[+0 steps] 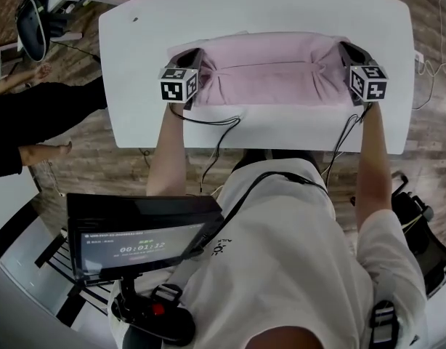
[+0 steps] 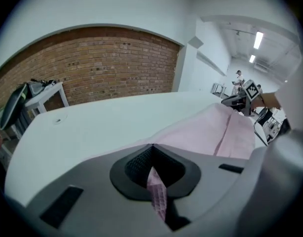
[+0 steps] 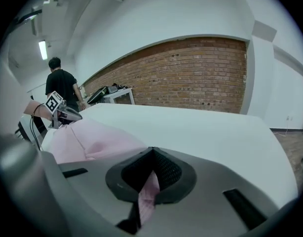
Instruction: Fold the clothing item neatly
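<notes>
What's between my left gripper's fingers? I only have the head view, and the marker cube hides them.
Observer: The left gripper view shows the left gripper shut on a pinch of the pink garment.
Operator: And the right one?
Observer: Its own view shows the right gripper shut on the same pink fabric.
Operator: What lies past the table's far edge?
Observer: A brick wall stands beyond the white table.

A white table (image 1: 266, 9) stands on a wooden floor (image 1: 107, 166). A brick wall (image 3: 191, 73) runs behind it. Strip lights (image 2: 258, 39) glow overhead.
</notes>
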Motion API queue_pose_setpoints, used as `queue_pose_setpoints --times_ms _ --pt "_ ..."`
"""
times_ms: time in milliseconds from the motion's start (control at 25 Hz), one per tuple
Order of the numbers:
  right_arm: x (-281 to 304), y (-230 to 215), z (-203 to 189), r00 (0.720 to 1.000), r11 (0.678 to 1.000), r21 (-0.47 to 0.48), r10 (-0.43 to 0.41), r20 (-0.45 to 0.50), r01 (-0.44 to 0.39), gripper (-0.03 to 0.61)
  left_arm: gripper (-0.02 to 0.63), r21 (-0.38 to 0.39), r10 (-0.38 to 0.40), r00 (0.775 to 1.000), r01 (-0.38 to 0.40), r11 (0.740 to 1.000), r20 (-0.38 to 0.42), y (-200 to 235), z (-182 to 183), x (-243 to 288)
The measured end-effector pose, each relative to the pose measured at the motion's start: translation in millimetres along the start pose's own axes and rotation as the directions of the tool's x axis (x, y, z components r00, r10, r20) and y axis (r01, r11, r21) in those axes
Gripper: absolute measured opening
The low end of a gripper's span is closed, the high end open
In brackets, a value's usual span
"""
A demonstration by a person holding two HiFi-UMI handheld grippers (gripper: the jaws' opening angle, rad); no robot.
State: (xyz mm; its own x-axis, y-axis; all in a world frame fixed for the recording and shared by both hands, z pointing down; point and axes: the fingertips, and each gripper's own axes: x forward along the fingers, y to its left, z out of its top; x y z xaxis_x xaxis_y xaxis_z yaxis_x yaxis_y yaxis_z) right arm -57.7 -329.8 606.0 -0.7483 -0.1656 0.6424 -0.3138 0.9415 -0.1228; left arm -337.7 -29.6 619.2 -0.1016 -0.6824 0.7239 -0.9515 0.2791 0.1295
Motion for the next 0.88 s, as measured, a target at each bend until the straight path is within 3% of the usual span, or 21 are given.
queue_pose_setpoints --times_ms 80,160,320,440,560,680,760,880 --pt "-14.6 9.7 2.9 1.000 1.000 -0.001 0.018 0.023 -0.018 0.002 0.002 -0.004 -0.007 0.999 0.007 1.000 0.047 -8.8 9.6 -15.7" --pt "-34.4 32.9 -5.8 0.997 0.997 -0.010 0.072 0.022 -0.072 0.002 0.000 -0.031 -0.084 0.993 0.087 0.996 0.081 -33.8 9.3 -38.0" --pt "-77.0 87.1 -46.6 0.988 0.988 -0.044 0.148 -0.050 -0.150 0.002 0.000 -0.050 -0.262 0.965 0.263 0.963 0.032 -96.3 -31.1 -72.6" --pt "-91.3 100.9 -85.2 0.987 0.992 -0.017 0.119 -0.105 -0.122 0.003 0.000 -0.036 -0.222 0.974 0.221 0.975 -0.046 -102.2 -77.0 -73.6" --pt "-84.5 83.8 -109.1 0.988 0.998 -0.037 0.040 -0.147 -0.046 0.002 0.002 -0.127 -0.186 0.982 0.184 0.975 -0.010 -83.8 -92.4 -65.0" --pt "-77.0 74.8 -105.1 0.990 1.000 -0.006 0.026 -0.140 -0.027 0.002 0.002 -0.172 -0.183 0.983 0.183 0.968 0.019 -74.9 -88.6 -62.7" --pt "-78.3 76.2 -96.7 0.992 1.000 -0.026 0.012 -0.126 -0.016 0.002 0.001 -0.155 -0.179 0.984 0.180 0.971 0.019 -76.8 -84.9 -65.4" --pt "-94.7 77.0 -69.5 1.000 1.000 -0.005 -0.012 -0.028 0.012 0.003 0.001 -0.111 -0.173 0.984 0.177 0.978 0.046 -84.0 -71.7 -80.1"
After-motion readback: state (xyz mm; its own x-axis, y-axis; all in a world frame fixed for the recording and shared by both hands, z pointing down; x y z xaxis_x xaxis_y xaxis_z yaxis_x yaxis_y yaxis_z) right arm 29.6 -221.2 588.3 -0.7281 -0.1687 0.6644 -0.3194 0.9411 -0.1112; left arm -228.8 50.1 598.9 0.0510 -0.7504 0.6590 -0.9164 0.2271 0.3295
